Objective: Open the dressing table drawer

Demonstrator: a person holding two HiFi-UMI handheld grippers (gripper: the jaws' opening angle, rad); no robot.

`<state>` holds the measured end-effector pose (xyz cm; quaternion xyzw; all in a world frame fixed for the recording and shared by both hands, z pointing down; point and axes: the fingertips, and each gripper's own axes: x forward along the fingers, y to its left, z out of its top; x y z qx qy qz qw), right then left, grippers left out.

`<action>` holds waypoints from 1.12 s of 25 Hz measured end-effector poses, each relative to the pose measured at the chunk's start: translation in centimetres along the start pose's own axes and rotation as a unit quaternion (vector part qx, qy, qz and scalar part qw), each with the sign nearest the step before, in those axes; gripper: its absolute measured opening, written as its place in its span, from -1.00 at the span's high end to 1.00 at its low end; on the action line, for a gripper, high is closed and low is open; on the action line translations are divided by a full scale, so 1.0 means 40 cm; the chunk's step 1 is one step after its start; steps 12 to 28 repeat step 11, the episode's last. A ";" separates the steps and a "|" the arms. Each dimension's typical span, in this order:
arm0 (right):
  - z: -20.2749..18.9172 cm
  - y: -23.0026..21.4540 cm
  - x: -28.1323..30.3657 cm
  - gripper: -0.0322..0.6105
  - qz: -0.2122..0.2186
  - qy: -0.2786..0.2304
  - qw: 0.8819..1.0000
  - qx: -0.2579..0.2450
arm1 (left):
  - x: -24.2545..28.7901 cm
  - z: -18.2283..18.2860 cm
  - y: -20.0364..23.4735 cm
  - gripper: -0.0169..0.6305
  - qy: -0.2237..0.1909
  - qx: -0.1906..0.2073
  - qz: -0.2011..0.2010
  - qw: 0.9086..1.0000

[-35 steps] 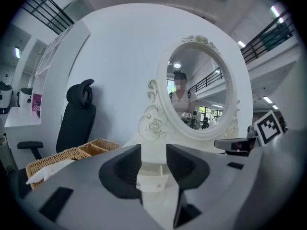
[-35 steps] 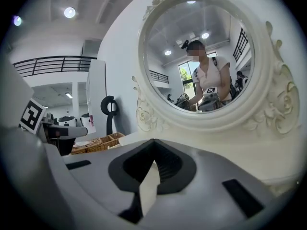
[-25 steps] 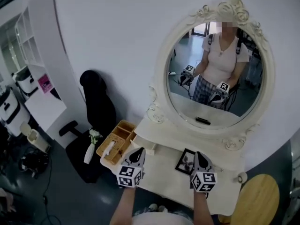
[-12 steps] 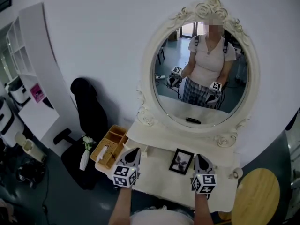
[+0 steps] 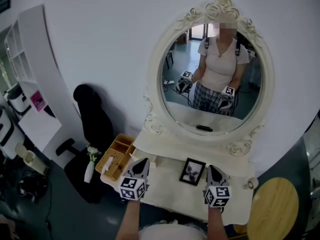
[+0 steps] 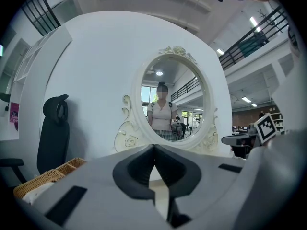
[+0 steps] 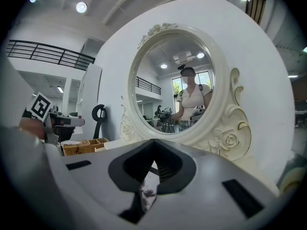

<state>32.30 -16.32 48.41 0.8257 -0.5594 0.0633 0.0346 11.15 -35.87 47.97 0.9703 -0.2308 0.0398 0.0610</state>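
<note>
The white dressing table [image 5: 170,191] with its oval mirror [image 5: 210,79] stands against the wall. I cannot make out a drawer front; the table's front edge lies below my grippers. Over the tabletop's left part, my left gripper [image 5: 140,164] is shut with nothing in it. The right gripper [image 5: 214,170] hovers over the right part, also shut and empty. In the left gripper view the left gripper [image 6: 154,147] points level at the mirror [image 6: 172,99]. In the right gripper view the right gripper [image 7: 152,142] faces the mirror frame [image 7: 225,138].
A black picture frame [image 5: 192,171] lies on the tabletop between the grippers. A wicker basket [image 5: 115,156] sits at the table's left end, a vase with flowers [image 5: 91,165] and a black chair [image 5: 92,119] beyond it. A round wooden stool [image 5: 274,209] stands at the right.
The head view has swung, so the table and mirror sit further left in it. The right gripper has drifted slightly right of the picture frame. Both grippers stay shut.
</note>
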 end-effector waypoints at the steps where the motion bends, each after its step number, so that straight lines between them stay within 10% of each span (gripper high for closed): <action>1: -0.002 0.000 0.000 0.86 0.000 0.001 1.000 0.000 | 0.000 -0.001 -0.001 0.86 0.000 -0.001 0.000 1.000; 28: -0.013 -0.004 -0.018 0.86 -0.004 0.005 1.000 0.003 | 0.000 -0.002 -0.012 0.86 0.001 -0.002 -0.005 1.000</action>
